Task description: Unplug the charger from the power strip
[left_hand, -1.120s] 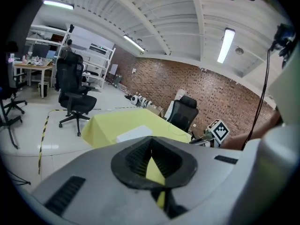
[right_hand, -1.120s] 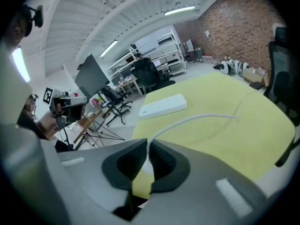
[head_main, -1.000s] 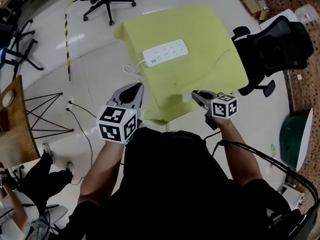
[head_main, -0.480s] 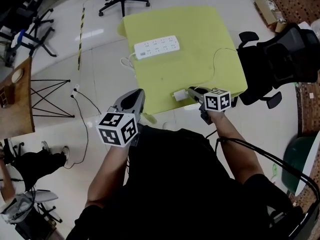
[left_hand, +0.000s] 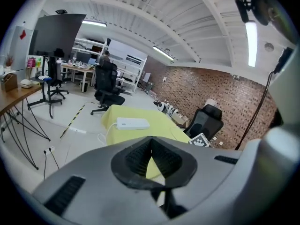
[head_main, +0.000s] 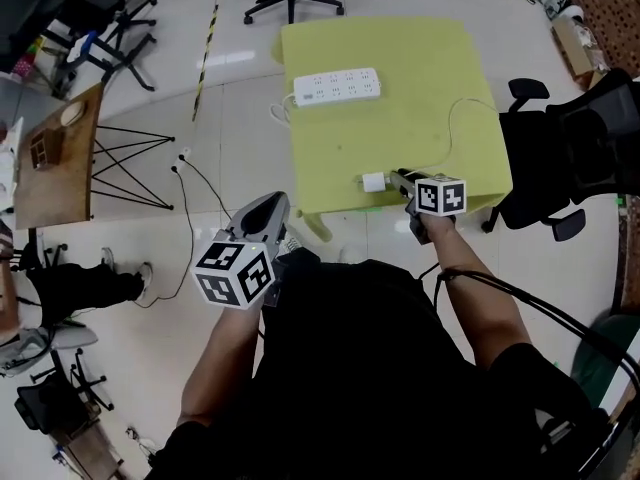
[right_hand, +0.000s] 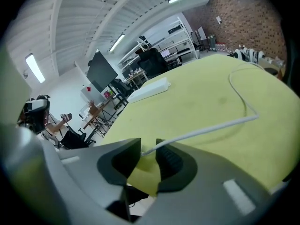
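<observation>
An office chair (head_main: 575,153) stands just beside the table (head_main: 400,118) holding the charger (head_main: 373,182).

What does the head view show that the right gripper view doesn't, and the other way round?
Only the head view: the white charger lying unplugged ahead of the right gripper, and the left gripper. Only the right gripper view: its jaws, which have just been opening, apart, with the white cable ending between them. Both: the yellow table, the power strip and that cable.
</observation>
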### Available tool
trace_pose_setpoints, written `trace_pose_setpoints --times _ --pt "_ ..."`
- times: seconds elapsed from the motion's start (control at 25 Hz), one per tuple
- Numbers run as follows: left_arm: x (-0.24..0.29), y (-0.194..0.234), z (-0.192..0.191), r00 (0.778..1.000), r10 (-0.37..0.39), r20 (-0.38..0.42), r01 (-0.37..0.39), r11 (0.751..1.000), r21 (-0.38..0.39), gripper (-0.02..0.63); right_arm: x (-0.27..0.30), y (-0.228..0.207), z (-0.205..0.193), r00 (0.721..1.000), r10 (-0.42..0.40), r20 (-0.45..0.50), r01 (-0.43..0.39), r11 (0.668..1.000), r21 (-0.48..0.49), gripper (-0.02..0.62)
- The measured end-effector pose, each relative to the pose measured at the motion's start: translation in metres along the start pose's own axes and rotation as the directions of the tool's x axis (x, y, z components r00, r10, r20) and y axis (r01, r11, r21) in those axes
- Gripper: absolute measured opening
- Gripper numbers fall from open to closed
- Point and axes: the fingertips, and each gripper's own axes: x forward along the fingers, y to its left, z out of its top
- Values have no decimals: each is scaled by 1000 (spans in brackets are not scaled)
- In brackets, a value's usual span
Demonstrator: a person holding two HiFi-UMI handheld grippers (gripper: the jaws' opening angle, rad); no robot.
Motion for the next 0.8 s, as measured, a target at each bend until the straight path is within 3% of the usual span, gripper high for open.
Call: trace_pose_setpoints --times 0.2,0.6,0.8 --pt "-18 -3 -11 999 37 15 -37 999 -27 6 -10 -16 -15 998 -64 -23 64 998 6 156" --pt "-52 -27 -22 998 40 54 -38 999 -37 6 -49 -27 -39 991 -132 -26 133 989 68 164" --pt "-92 -42 -54 997 49 65 -46 997 -56 6 -66 -21 -67 988 -152 -41 154 986 59 163"
